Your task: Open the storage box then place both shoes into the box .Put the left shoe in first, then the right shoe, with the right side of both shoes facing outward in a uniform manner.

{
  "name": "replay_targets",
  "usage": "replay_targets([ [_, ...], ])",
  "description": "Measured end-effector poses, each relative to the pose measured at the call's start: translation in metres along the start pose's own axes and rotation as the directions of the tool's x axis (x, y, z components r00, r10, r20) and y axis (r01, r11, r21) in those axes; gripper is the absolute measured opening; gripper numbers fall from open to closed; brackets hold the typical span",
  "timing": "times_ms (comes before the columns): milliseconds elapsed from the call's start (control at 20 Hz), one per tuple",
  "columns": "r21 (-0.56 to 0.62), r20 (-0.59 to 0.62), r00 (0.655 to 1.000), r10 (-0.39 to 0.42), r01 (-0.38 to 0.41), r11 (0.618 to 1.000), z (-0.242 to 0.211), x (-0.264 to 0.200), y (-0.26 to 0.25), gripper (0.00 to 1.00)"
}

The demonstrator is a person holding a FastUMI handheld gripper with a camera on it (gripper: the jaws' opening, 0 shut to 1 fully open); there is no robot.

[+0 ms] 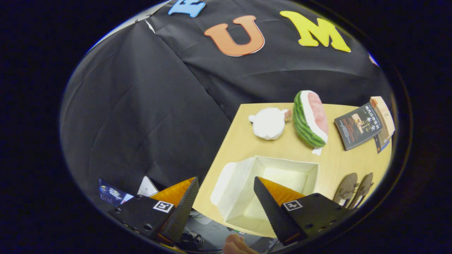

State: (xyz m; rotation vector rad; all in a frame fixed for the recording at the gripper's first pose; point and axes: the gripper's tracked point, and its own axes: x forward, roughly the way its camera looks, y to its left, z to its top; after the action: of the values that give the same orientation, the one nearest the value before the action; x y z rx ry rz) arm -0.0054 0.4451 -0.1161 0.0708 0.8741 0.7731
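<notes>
The storage box (pixel 272 187) is seen open on the tabletop (pixel 240 141), with the gripper (pixel 226 197) held above its near side.

The jaws are spread wide and nothing is gripped between them; the left finger is seen off the tabletop's edge, the right finger over the box's near corner. The box's lid is folded out to its left side, and its white inside is bare. The two shoes (pixel 354 190) are laid side by side just right of the box. Beyond the box, a white plush toy (pixel 268 123), a watermelon-slice toy (pixel 310 118) and books (pixel 363 125) are set.
</notes>
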Motion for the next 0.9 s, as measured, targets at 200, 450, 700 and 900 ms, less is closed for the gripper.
replay_targets([
  [200,0.006,-0.011,0.999,-0.047,0.047,0.999,-0.017,-0.029,-0.083,0.96],
  [450,0.04,-0.031,0.993,-0.118,0.119,0.992,-0.044,-0.06,-0.193,0.96],
  [700,0.103,-0.087,0.982,-0.17,0.179,0.979,-0.087,-0.072,-0.289,0.96],
  [900,0.103,-0.178,0.966,-0.185,0.206,0.973,-0.134,-0.059,-0.341,0.96],
])
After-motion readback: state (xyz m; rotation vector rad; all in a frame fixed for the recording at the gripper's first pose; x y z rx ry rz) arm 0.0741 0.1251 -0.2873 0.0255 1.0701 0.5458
